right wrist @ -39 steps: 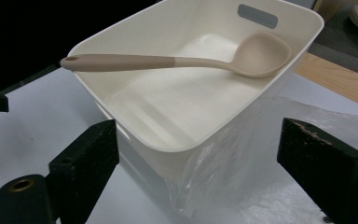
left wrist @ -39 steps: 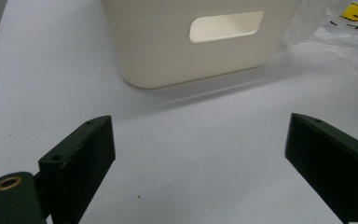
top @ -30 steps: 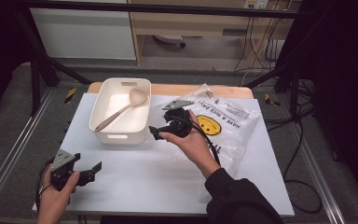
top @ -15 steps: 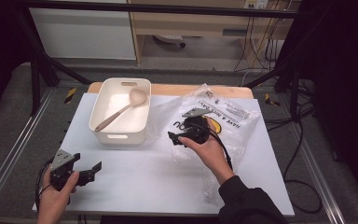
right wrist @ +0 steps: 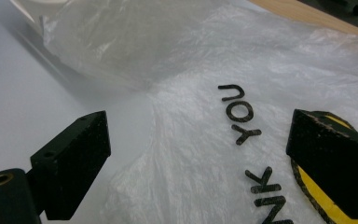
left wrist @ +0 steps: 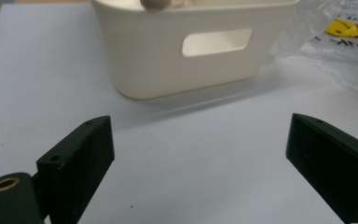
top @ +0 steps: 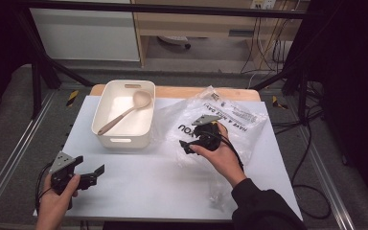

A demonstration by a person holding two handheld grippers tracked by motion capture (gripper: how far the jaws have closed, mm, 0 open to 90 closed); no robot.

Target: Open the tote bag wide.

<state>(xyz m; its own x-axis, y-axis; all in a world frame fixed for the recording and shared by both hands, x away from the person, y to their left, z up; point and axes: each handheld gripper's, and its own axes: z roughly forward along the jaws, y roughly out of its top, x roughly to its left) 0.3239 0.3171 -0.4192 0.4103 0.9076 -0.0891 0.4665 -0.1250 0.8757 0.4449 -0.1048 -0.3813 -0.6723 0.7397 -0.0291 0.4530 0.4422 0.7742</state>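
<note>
— Starting nearest the person: what is the left gripper point(top: 90, 175) doing?

— It sits low at the near left of the white table point(top: 139, 187), held in the left hand point(top: 57, 201), with its jaws spread wide and nothing between them. In the left gripper view they frame bare tabletop, and the cream plastic bin point(left wrist: 191, 44) stands well beyond them.

— And the right gripper point(top: 188, 145)?

— Farther in, right of centre, gripped by the right hand point(top: 223, 155). It hovers over the near left part of the clear plastic bag point(top: 220, 122), jaws also spread. In the right gripper view the bag point(right wrist: 223, 140) lies crumpled beneath and between them, its black lettering and a yellow printed patch near the right-hand jaw. Whether either jaw actually touches the film I cannot tell from that angle; probably they sit just above it.

— So where does the bag lie?

— Flat and rumpled on the right half of the table, its far edge reaching the wooden strip point(top: 172, 91) at the back. Its left side comes just beside the bin.

— What's in the bin?

— A wooden spoon point(top: 124, 112), lying slantwise, bowl toward the far right corner, handle down toward the near left. The bin point(top: 122, 139) itself stands on the far left part of the table, a handle slot in its near wall.
</note>
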